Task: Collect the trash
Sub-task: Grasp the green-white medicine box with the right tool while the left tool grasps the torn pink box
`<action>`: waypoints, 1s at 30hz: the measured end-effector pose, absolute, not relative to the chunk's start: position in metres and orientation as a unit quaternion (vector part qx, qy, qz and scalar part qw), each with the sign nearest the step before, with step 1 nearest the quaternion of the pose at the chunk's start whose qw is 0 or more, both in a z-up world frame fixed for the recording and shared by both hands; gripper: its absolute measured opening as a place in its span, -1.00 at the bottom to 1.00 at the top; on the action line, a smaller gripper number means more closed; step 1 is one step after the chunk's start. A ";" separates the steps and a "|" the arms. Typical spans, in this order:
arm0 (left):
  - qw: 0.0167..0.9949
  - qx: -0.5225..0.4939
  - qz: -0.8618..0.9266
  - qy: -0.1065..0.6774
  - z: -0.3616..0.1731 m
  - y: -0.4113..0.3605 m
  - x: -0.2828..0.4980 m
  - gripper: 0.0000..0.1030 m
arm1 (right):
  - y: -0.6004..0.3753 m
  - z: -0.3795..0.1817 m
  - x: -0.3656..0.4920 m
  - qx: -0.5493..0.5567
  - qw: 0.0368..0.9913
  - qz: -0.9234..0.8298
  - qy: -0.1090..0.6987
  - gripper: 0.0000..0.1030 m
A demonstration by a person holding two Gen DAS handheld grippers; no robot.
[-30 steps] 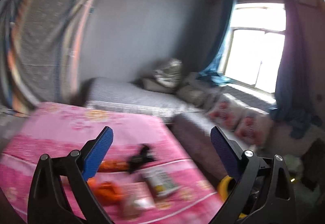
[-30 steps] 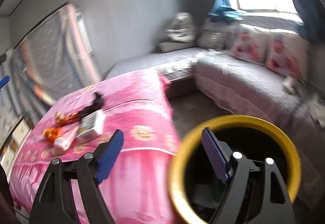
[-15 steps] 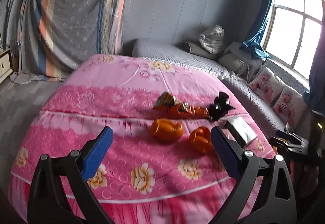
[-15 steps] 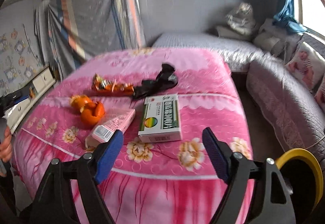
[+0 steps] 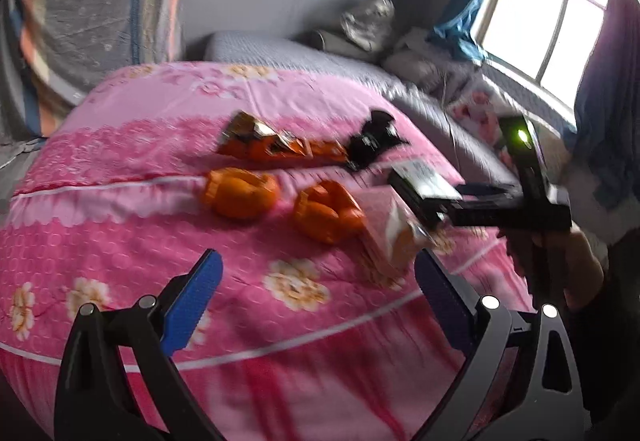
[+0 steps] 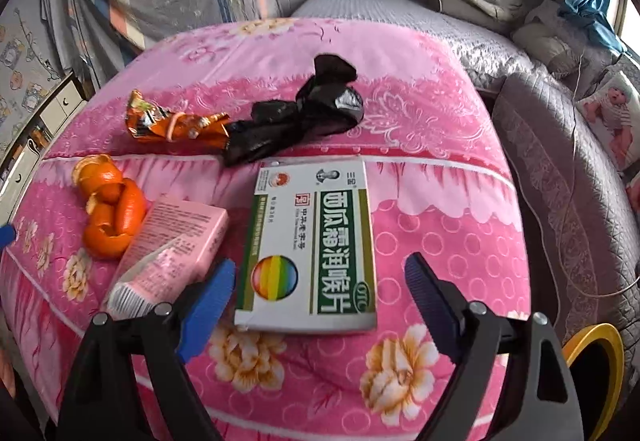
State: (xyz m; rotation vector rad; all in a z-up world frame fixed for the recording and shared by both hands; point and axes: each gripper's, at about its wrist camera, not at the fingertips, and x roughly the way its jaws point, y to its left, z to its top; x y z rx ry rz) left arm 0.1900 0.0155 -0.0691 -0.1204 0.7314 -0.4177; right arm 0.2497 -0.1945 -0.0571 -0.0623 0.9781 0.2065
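right tool (image 6: 318,279) jaws just widened, empty, over white-green medicine box (image 6: 310,245), left tool (image 5: 316,283) wide, empty

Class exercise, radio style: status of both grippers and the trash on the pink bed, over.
Right gripper open, just widened, over the white medicine box. Left gripper open, empty. Orange peels clear of it, pink box close alongside.

The right gripper (image 6: 318,281) has swung away from the yellow bin (image 6: 596,369) to above the green-white box (image 6: 310,245), and its jaws have just been opening, nothing pressed between them. The left gripper (image 5: 316,281) came lower toward the orange peels (image 5: 240,193), and now sees the right gripper beside the boxes.
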 end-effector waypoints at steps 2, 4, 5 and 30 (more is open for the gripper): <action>0.905 -0.048 -0.213 0.365 -0.073 0.000 0.191 0.79 | -0.194 -0.062 0.252 -0.028 0.876 0.099 0.471 0.60; 0.901 -0.030 -0.216 0.374 -0.077 -0.017 0.192 0.79 | -0.193 -0.066 0.255 -0.023 0.877 0.098 0.470 0.37; 0.900 -0.026 -0.218 0.376 -0.078 -0.024 0.193 0.79 | -0.194 -0.066 0.255 -0.020 0.877 0.099 0.469 0.24; 0.872 -0.001 -0.130 0.472 -0.124 -0.102 0.269 0.24 | -0.294 0.004 0.144 0.136 0.922 0.157 0.327 0.21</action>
